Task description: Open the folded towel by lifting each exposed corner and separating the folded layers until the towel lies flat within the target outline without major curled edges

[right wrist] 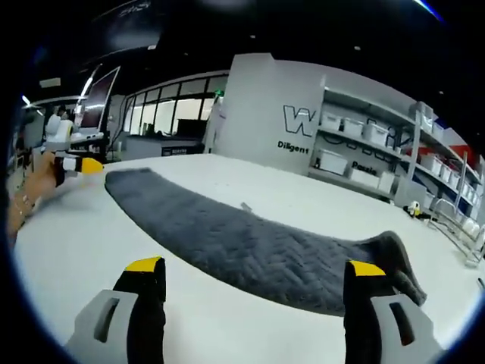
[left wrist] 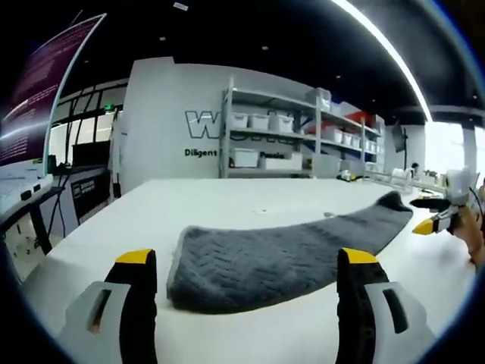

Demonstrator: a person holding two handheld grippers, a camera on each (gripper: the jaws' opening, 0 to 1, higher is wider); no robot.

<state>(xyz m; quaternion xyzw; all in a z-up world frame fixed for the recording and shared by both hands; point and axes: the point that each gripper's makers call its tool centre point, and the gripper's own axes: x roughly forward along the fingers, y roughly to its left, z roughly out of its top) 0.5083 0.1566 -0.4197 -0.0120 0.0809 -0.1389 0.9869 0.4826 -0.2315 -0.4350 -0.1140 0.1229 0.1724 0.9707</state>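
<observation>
Towel [left wrist: 288, 258] lies on the white tabletop [left wrist: 227, 201] as a long grey strip with a herringbone weave, folded lengthwise as far as I can tell. In the left gripper view its near end sits between my jaws and the strip runs away to the far right. In the right gripper view the towel [right wrist: 250, 246] runs from far left to near right, where its end is bunched up and slightly raised.

Left gripper [left wrist: 246, 269]: released, jaws wide apart, yellow tips just short of the towel's near end, nothing between them. Right gripper [right wrist: 254, 277]: also released, jaws spread, tips over the towel's near edge; I cannot tell whether they touch it. Each gripper also appears in the other's view, at opposite ends of the strip: right gripper [left wrist: 436, 220] at the far right, left gripper [right wrist: 76, 165] at the far left with a hand [right wrist: 30, 193] behind it.

Surface: plain white, matte, bare around the towel. I see no outline marked on it.

Room: grey wall with partial white lettering [right wrist: 299, 121]; metal shelving [left wrist: 280, 133] loaded with white bins; dark ceiling with a long light strip [left wrist: 386, 53]; windows [right wrist: 163, 117] at far left.
</observation>
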